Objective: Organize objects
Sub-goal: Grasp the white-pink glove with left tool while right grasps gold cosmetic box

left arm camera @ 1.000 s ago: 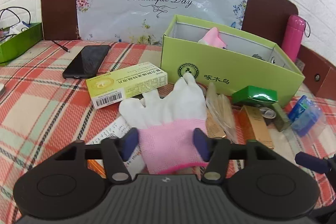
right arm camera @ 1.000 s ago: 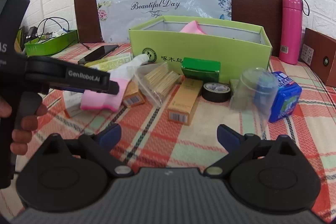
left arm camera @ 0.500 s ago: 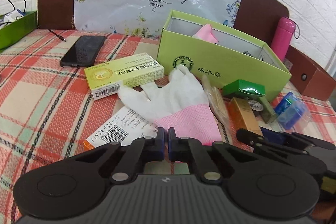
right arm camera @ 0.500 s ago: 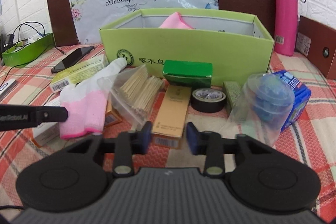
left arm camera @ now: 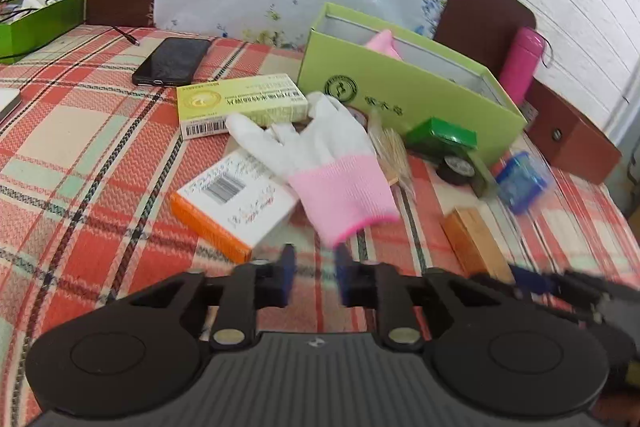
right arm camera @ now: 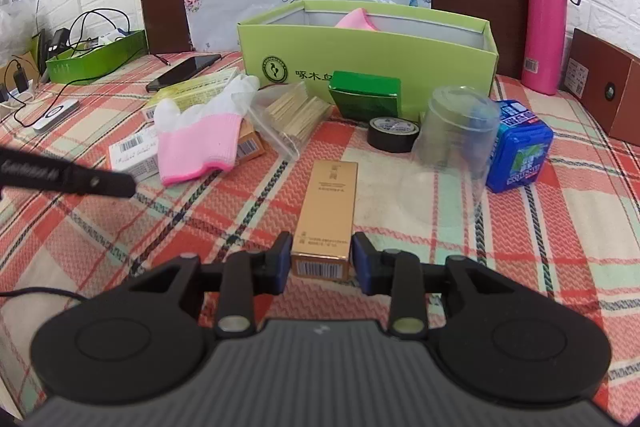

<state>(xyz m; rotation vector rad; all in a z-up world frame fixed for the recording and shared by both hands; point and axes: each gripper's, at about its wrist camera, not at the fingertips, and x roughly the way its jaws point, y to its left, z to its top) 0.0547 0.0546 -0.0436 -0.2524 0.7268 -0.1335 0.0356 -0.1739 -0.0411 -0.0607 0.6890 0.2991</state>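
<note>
A white glove with a pink cuff lies over small boxes on the checked cloth. My left gripper is just short of the cuff, its jaws opening with nothing between them. In the right wrist view the same glove lies at the left, and one left finger reaches in beside it. My right gripper is shut on the near end of a long gold box. The open lime-green box stands behind with a pink glove inside.
Around the glove lie a yellow medicine box, an orange-and-white box and a phone. A toothpick bag, dark green box, tape roll, clear cup, blue box and pink bottle crowd the right.
My left jaws stood open around the pink cuff, shut, then parted again and drew back from the glove. My right jaws closed on the gold box and pulled it nearer, away from the pile.
</note>
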